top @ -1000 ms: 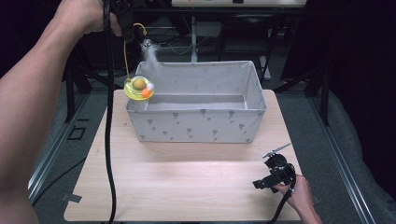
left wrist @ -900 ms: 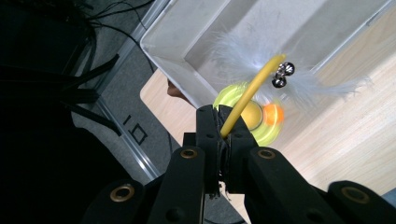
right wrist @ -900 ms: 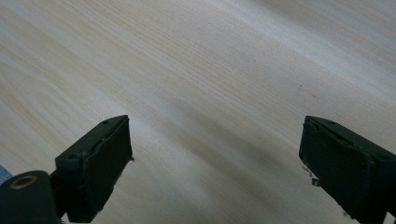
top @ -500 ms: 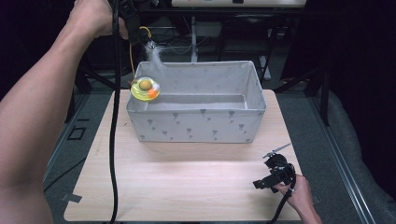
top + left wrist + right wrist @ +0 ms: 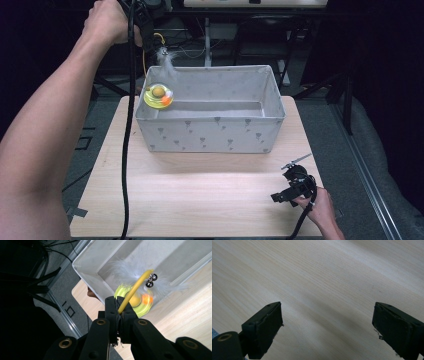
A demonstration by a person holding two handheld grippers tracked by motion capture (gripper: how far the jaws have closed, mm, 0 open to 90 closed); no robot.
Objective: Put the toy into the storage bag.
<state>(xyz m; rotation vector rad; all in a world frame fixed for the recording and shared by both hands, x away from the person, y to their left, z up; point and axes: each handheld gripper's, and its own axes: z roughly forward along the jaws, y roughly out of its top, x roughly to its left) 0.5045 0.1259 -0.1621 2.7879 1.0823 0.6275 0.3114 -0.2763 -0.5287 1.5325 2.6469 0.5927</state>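
Observation:
My left gripper [image 5: 149, 36] is held high above the back left corner of the grey fabric bin [image 5: 210, 134]. In the left gripper view its jaws [image 5: 117, 302] are shut on the yellow stem [image 5: 135, 288] of a feather toy. Below the stem hang white feathers [image 5: 165, 61], two small bells [image 5: 151, 280] and a yellow-green disc with a ball [image 5: 158, 95]. The disc dangles at the bin's left end, level with its rim. My right gripper [image 5: 286, 184] rests low at the table's front right, its jaws [image 5: 327, 322] wide open over bare wood.
The light wooden table [image 5: 200, 200] carries the bin at its back half. Black cable [image 5: 127, 150] trails down from my left gripper across the table's left side. Dark stands and cables crowd the floor behind the table.
My left hand has shifted right and sunk a little, carrying the dangling toy from just outside the bin's left rim to over its left end. The right gripper has stayed put.

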